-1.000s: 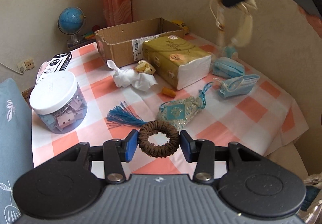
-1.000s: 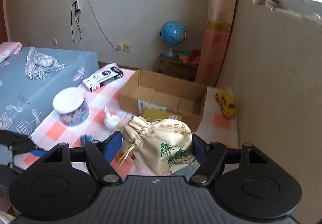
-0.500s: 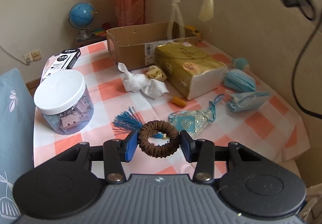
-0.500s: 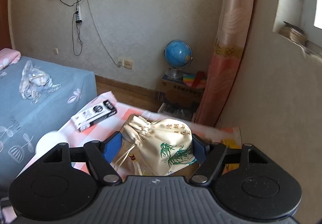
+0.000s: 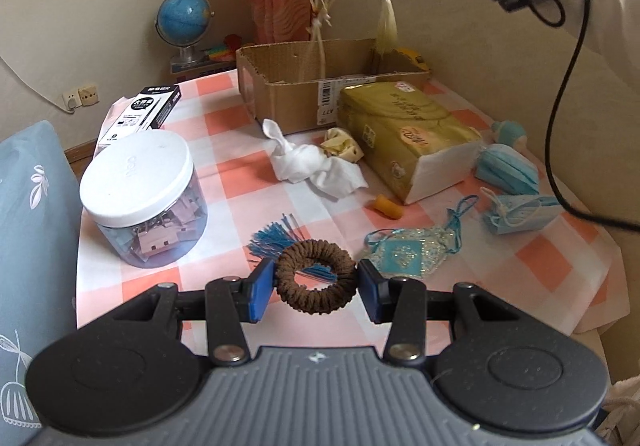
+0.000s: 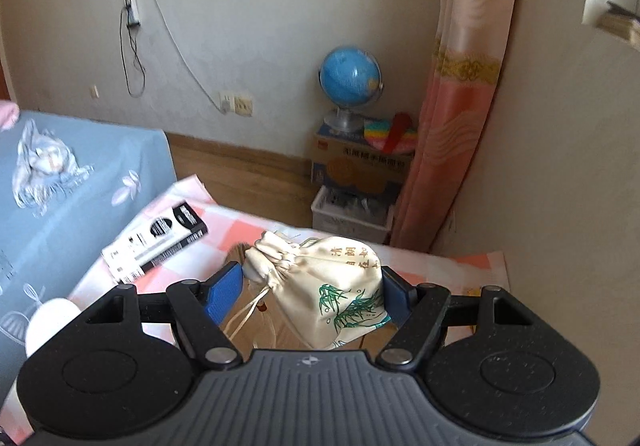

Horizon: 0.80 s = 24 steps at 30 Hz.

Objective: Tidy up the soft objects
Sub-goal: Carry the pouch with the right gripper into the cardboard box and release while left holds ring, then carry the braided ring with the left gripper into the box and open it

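Since 1 s ago right gripper point(image 6: 314, 288) carried the cream pouch point(image 6: 328, 290) up from beside the tissue pack point(image 5: 404, 137) to above the cardboard box point(image 5: 320, 85); fingers still clamped on the pouch body, cords dangling into the box. Left gripper point(image 5: 316, 288) barely shifted, fingers closed on brown scrunchie point(image 5: 316, 276), lifted off the bench point(image 5: 540, 266). Just past left fingers: blue tassel point(image 5: 272, 240), teal sachet point(image 5: 408, 252). Further left, clip jar point(image 5: 144, 197). Ahead: white cloth point(image 5: 312, 163), orange earplug point(image 5: 388, 205). Right of fingers, two blue masks point(image 5: 516, 201).
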Each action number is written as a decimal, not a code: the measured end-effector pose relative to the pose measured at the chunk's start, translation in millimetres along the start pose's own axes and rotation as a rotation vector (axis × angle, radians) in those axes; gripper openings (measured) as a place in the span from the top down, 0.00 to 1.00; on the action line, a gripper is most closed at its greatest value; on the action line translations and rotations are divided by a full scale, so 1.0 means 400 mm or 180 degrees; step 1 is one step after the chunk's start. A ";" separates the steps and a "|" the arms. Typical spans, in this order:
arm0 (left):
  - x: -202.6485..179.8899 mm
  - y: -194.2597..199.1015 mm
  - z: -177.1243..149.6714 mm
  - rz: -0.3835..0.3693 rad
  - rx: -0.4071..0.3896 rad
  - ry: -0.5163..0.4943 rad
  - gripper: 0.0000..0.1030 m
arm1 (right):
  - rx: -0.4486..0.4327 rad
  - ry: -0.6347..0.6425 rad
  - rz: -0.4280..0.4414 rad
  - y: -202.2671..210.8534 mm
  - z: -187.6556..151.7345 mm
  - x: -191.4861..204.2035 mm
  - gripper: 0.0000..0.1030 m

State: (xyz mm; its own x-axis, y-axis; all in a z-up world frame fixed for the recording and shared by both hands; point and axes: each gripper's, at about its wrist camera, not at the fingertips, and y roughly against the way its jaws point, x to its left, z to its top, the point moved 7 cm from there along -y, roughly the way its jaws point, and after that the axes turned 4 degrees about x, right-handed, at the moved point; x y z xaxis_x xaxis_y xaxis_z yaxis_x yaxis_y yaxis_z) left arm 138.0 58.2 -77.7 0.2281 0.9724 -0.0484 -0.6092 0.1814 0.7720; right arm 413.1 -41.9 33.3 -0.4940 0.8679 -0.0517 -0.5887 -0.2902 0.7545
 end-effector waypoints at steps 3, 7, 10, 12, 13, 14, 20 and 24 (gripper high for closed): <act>0.004 -0.002 0.002 0.0034 0.0010 -0.0009 0.57 | 0.0068 -0.0011 0.0079 -0.035 -0.013 0.018 0.25; 0.010 -0.001 0.003 0.0067 0.0020 0.0004 0.57 | 0.0124 0.0094 0.0152 -0.079 -0.036 0.059 0.15; 0.008 0.000 0.003 0.0081 0.0019 -0.0005 0.57 | 0.0182 0.0112 0.0062 -0.093 -0.058 0.066 0.02; 0.005 0.001 0.004 0.0086 0.0019 -0.0020 0.57 | 0.0192 0.0063 0.0130 -0.083 -0.071 0.063 0.02; 0.002 0.002 0.004 0.0083 0.0023 -0.0030 0.57 | 0.0179 0.0024 0.0142 -0.073 -0.078 0.058 0.01; 0.000 0.002 0.005 0.0080 0.0025 -0.0038 0.57 | 0.0161 -0.0002 0.0148 -0.064 -0.084 0.054 0.01; -0.019 0.004 0.019 0.0061 0.0029 -0.0116 0.57 | 0.0020 -0.0179 0.0172 0.021 -0.150 0.025 0.00; -0.025 0.003 0.034 0.0051 0.0031 -0.0144 0.57 | -0.0094 -0.0217 0.0068 0.084 -0.226 0.020 0.00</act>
State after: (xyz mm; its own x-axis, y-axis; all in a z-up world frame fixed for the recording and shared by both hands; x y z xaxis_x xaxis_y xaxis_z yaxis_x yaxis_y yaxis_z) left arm 145.3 46.9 -67.9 0.2526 0.9675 -0.0074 -0.6056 0.1641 0.7786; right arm 331.5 -81.1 -0.7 -0.4626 0.8865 0.0096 -0.5976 -0.3198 0.7352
